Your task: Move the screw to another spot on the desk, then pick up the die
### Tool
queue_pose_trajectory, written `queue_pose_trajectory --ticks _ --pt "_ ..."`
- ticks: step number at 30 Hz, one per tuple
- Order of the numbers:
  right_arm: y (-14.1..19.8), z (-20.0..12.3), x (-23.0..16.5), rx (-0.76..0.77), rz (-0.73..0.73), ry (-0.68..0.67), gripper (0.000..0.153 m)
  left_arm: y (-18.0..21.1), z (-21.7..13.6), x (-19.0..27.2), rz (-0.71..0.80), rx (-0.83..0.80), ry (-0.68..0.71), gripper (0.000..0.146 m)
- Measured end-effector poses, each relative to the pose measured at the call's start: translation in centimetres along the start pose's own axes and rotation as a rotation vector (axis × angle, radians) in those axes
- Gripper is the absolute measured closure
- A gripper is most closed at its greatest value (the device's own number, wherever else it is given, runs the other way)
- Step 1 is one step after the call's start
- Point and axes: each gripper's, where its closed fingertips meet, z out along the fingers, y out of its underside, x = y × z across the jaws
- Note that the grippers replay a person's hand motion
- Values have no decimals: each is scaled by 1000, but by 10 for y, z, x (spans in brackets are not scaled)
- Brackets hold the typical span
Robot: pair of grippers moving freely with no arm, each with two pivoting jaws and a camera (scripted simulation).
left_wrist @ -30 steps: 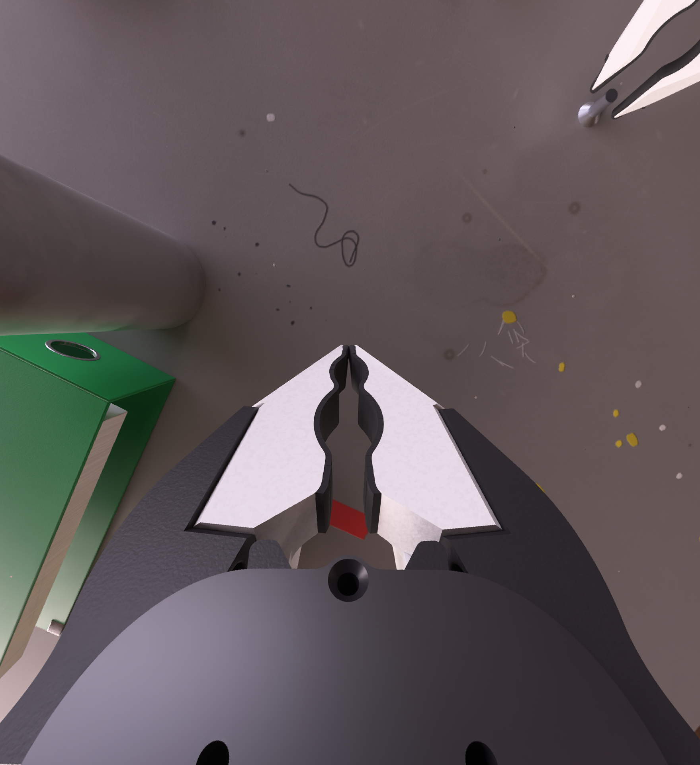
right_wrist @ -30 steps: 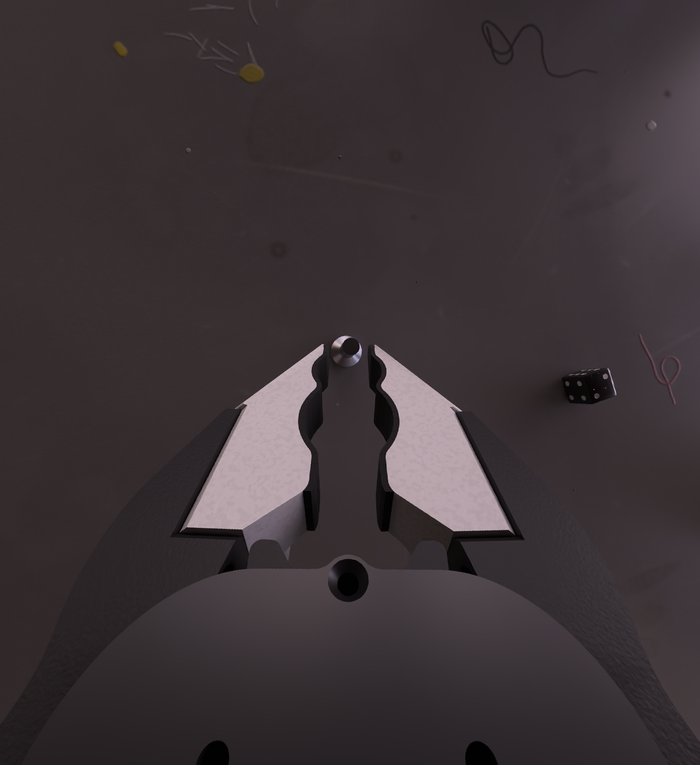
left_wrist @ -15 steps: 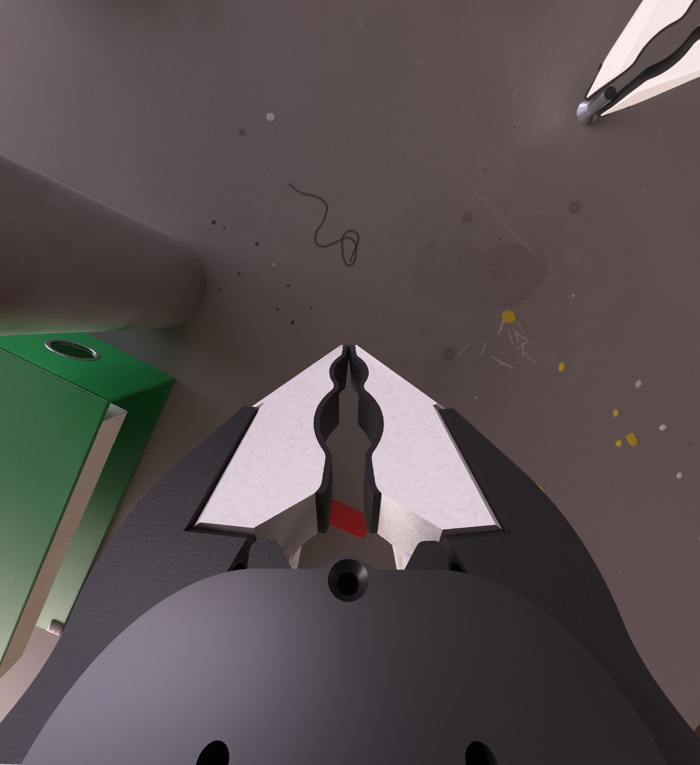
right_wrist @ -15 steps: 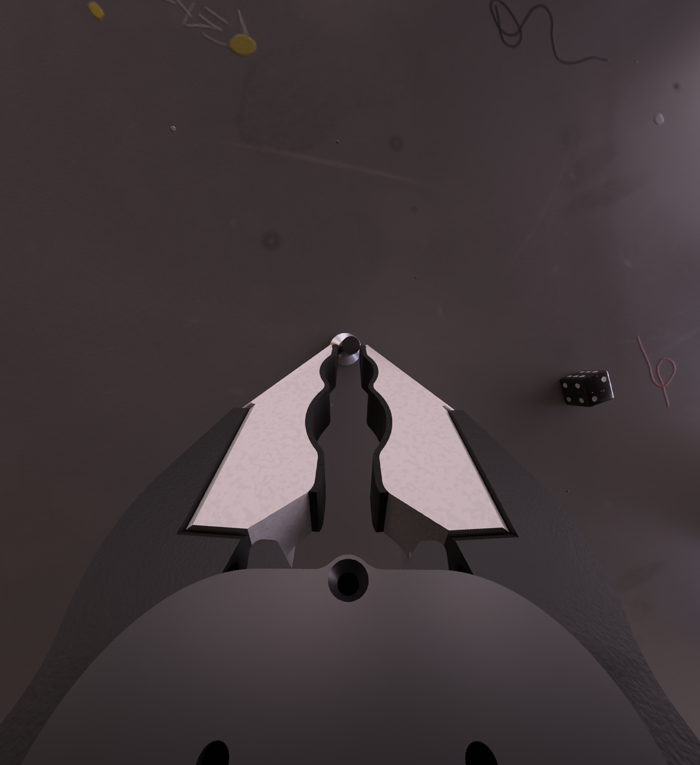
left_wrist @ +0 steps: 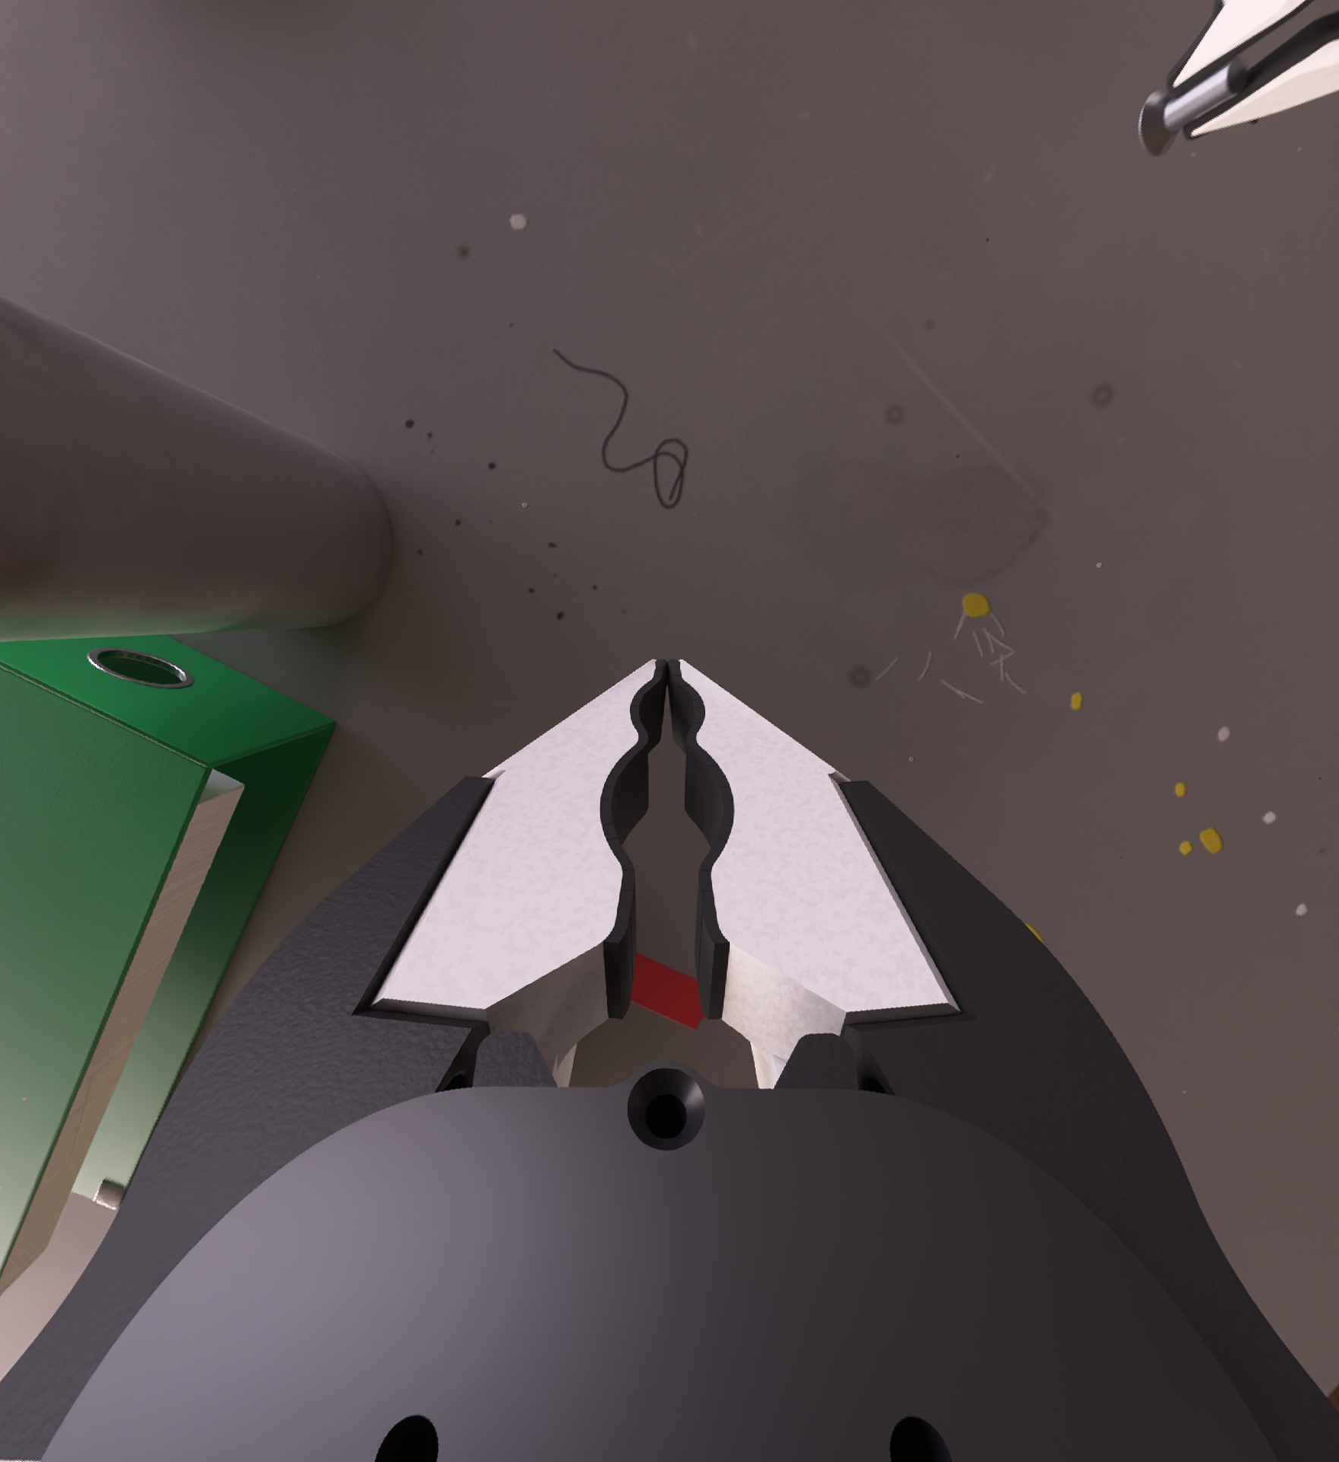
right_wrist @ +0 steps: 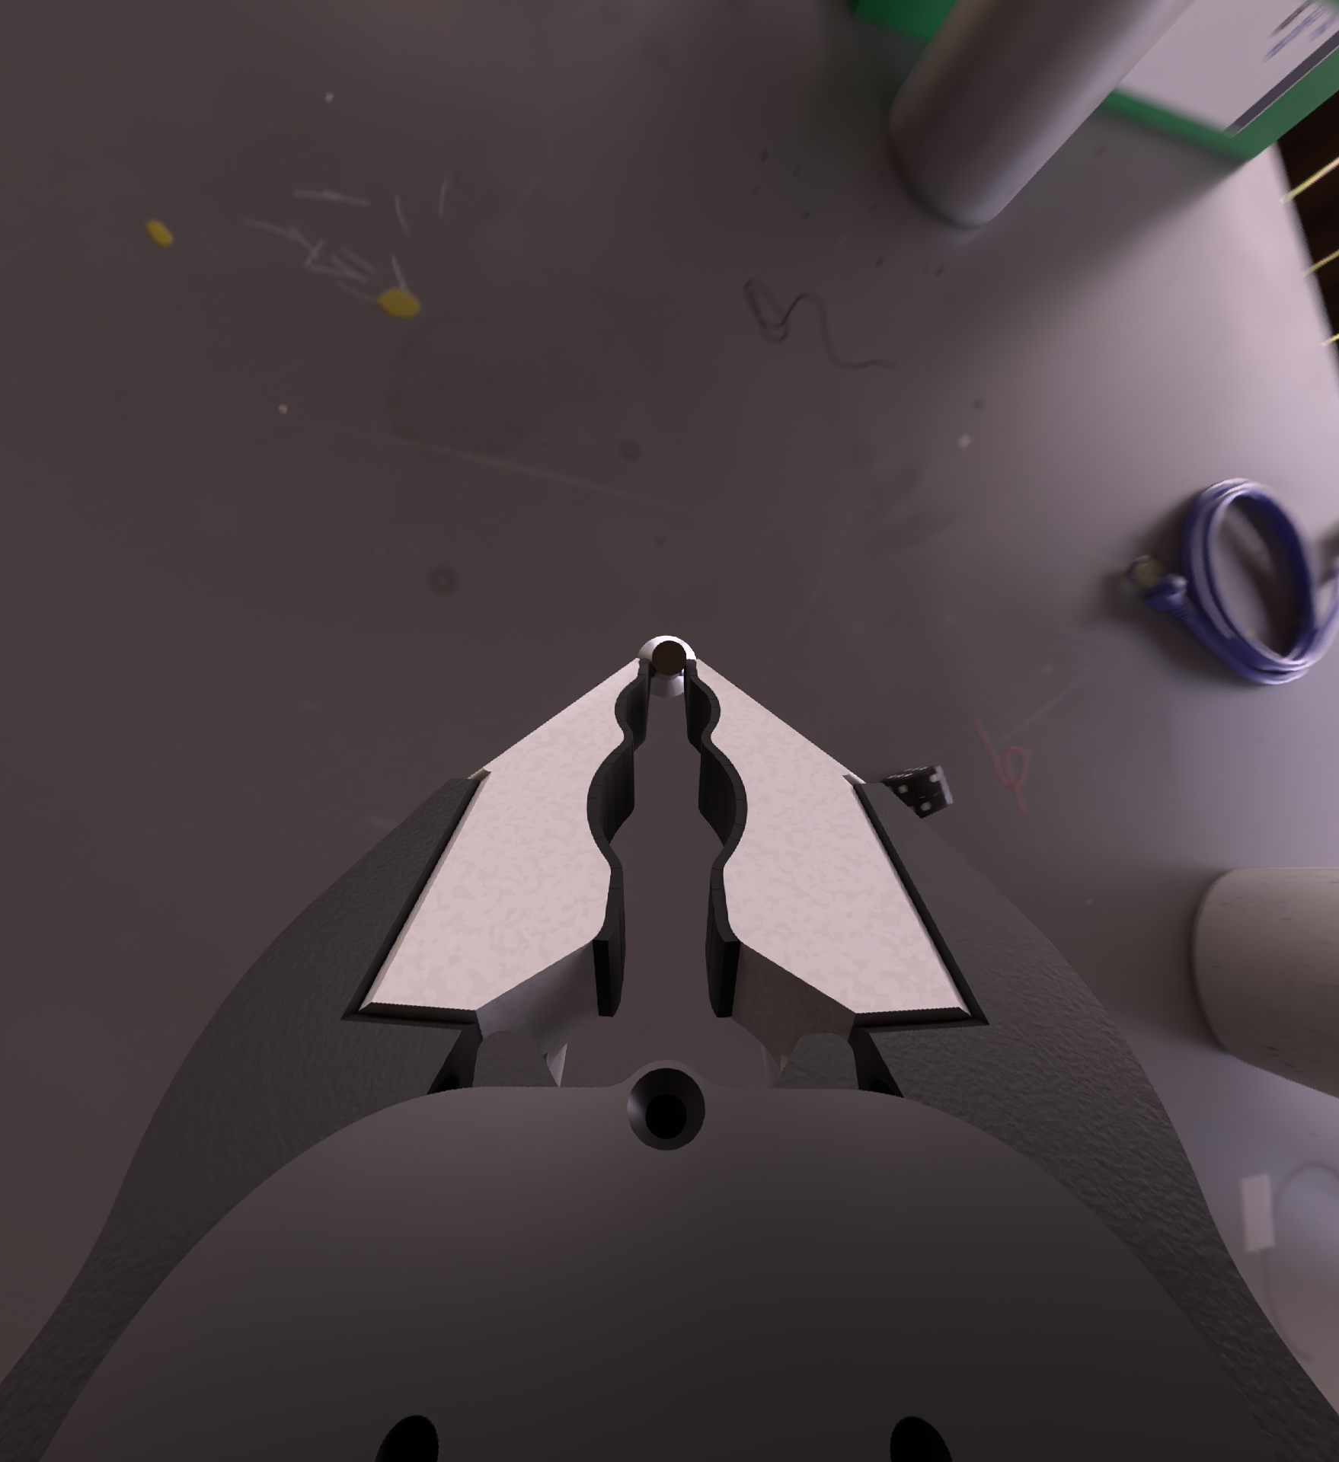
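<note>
My right gripper (right_wrist: 668,671) is shut on a small silver screw (right_wrist: 667,658), pinched between its fingertips and held above the grey desk (right_wrist: 334,554). The same gripper shows at the top right of the left wrist view (left_wrist: 1204,103) with the screw (left_wrist: 1161,126) sticking out of its tips. A black die with white pips (right_wrist: 922,788) lies on the desk just right of my right gripper, partly hidden by the right finger. My left gripper (left_wrist: 666,666) is shut and empty, hovering over the desk.
A green binder (left_wrist: 57,870) and a grey cylinder (left_wrist: 136,506) stand left of my left gripper. In the right wrist view a coiled purple cable (right_wrist: 1268,593) lies at the right, a pale cylinder (right_wrist: 1307,973) at lower right, and the desk edge (right_wrist: 1331,316) at upper right.
My right gripper closed on the screw and lifted it well above the desk, so more of the desk is in view. My left gripper has stayed still.
</note>
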Motion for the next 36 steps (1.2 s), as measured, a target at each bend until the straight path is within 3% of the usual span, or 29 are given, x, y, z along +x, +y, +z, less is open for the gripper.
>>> queue_pose_trajectory --ticks 17,36 --pt "-13 -13 27 33 -76 210 145 0 0 0 1 2 3 146" --pt "-2 -14 28 -5 -95 234 145 0 0 0 3 2 4 146"
